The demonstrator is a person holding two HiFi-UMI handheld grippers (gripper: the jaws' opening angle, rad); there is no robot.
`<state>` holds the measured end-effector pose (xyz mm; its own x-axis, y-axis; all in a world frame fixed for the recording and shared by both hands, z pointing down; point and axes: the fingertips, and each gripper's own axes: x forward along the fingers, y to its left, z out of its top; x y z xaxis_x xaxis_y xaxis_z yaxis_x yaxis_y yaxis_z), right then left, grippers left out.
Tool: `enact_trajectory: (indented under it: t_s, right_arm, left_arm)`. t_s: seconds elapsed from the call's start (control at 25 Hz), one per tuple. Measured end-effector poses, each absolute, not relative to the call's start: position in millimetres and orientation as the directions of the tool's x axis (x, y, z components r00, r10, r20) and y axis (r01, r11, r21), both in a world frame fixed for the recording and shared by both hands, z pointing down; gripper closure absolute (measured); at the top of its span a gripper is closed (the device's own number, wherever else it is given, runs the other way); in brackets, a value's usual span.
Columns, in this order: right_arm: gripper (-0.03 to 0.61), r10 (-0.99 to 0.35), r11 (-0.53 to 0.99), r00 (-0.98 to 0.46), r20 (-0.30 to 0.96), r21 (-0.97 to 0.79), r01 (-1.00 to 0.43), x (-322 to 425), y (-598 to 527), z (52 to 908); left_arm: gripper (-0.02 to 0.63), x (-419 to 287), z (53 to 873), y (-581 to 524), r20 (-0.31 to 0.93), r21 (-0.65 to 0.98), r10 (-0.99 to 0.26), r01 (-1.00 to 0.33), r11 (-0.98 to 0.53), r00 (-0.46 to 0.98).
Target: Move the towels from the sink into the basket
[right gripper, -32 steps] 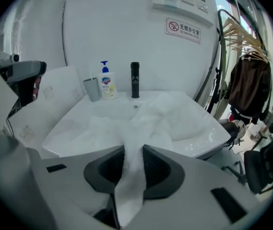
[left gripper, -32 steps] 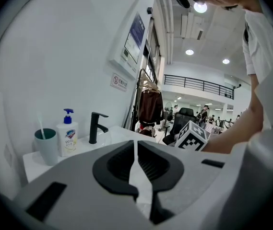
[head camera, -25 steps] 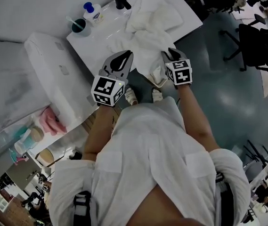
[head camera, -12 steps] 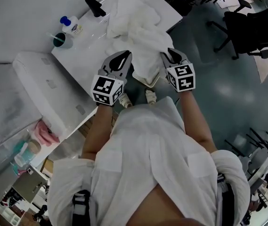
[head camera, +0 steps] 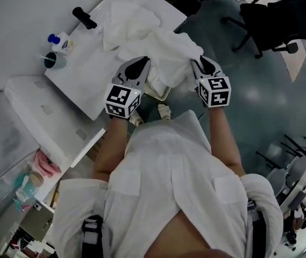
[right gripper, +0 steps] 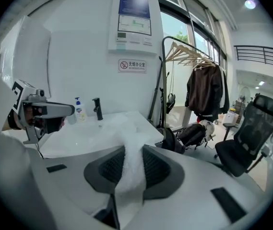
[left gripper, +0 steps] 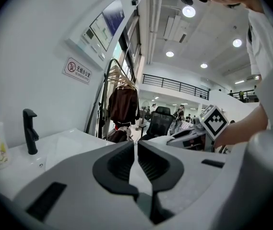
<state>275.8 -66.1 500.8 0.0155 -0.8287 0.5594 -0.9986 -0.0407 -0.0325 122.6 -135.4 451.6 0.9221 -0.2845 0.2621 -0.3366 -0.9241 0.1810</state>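
A white towel (head camera: pixel 171 55) hangs stretched between both grippers, just off the front edge of the white sink counter (head camera: pixel 96 74). My right gripper (head camera: pixel 200 62) is shut on a thick fold of the towel (right gripper: pixel 129 176), which bulges up between the jaws of my right gripper (right gripper: pixel 132 162). My left gripper (head camera: pixel 140 62) touches the towel's other side. Its jaws stand almost closed, and a thin pale strip shows between the jaws of my left gripper (left gripper: pixel 136 150). More white towels (head camera: pixel 128 23) lie heaped in the sink. Below the held towel, a beige basket rim (head camera: pixel 158 93) shows on the floor.
A black faucet (head camera: pixel 84 18), a soap bottle (head camera: pixel 61 41) and a green cup (head camera: pixel 54 61) stand at the counter's back. The person's feet (head camera: pixel 163 110) are next to the basket. Black office chairs (head camera: pixel 282 15) stand to the right, and a coat rack (right gripper: pixel 203 87) and a bag (right gripper: pixel 194 133) are beyond the counter.
Both grippers have drawn the towel off the heap and out past the counter's front edge. The right gripper has moved slightly rightward, spreading the towel wider.
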Motion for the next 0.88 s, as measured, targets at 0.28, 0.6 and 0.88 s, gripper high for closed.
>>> enact_trajectory:
  t_s: [0.28, 0.6, 0.88]
  right_arm:
    - [0.466, -0.817, -0.140, 0.106, 0.567, -0.017, -0.990, 331, -33, 500]
    - [0.466, -0.806, -0.211, 0.173, 0.566, -0.001, -0.977, 376, -5, 499]
    - [0.466, -0.780, -0.219, 0.182, 0.599, 0.010, -0.976, 396, 12, 513]
  left_arm:
    - [0.584, 159, 460, -118, 0.264, 0.200, -0.248, -0.304, -0.931, 0.932]
    - [0.584, 193, 469, -104, 0.260, 0.223, -0.222, -0.282, -0.933, 0.940]
    - [0.584, 215, 471, -98, 0.255, 0.228, -0.217, -0.277, -0.933, 0.942]
